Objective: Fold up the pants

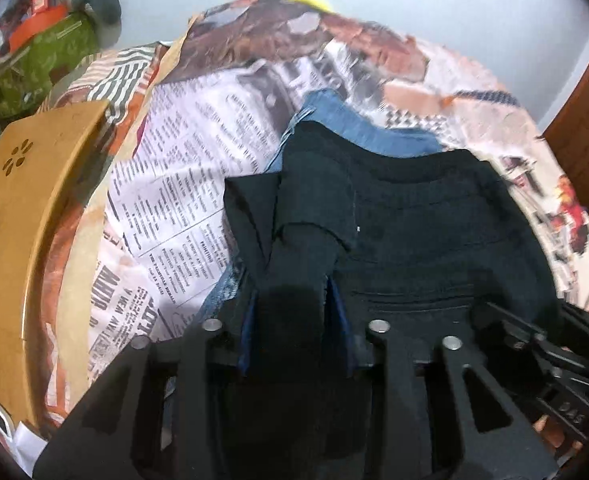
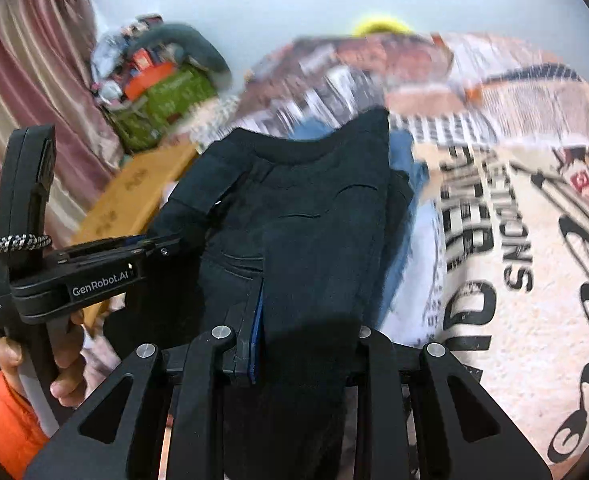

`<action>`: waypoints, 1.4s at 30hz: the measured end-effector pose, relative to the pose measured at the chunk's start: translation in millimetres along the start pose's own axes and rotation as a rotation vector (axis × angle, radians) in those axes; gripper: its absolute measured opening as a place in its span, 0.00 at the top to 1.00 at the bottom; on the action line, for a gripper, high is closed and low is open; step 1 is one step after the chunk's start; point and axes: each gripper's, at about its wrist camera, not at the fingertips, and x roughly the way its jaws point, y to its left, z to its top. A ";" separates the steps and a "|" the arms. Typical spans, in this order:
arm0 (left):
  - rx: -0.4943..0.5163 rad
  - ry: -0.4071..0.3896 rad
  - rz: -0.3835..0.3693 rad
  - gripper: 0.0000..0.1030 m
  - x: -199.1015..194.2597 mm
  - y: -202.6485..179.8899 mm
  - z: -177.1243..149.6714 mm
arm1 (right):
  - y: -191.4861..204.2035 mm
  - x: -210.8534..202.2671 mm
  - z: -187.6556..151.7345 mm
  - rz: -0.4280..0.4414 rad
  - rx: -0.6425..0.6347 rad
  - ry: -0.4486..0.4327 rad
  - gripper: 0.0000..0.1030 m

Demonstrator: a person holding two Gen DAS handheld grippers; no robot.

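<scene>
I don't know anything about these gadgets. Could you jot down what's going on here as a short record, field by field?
Activity: a person folding black pants on a bed
Surface: bedspread with newspaper print
Left gripper: shut on a bunched part of the black pants
Right gripper: shut on another part of the same pants
Under the pants: blue jeans, partly covered
Beside the bed: wooden board with flower cut-outs
Person: a hand on the left gripper's handle, orange sleeve
Picture quality: blurred

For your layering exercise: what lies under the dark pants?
Blue denim pokes out beneath the dark pants, all on a newspaper-print bedsheet. How far the denim extends underneath is covered.
</scene>
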 end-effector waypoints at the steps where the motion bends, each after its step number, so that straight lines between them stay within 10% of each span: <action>1: -0.002 -0.001 -0.003 0.61 1.2 1.6 -0.9 | -1.1 -1.1 -1.4 -0.002 -0.009 0.000 0.78; 15: 0.014 -0.116 0.073 0.57 -105.8 3.0 -24.4 | -4.5 -77.8 -28.2 -0.084 -0.030 -0.044 0.75; 42: 0.190 -0.743 0.080 0.55 -468.7 -116.7 -179.8 | 127.2 -378.0 -97.1 0.008 -0.253 -0.662 0.75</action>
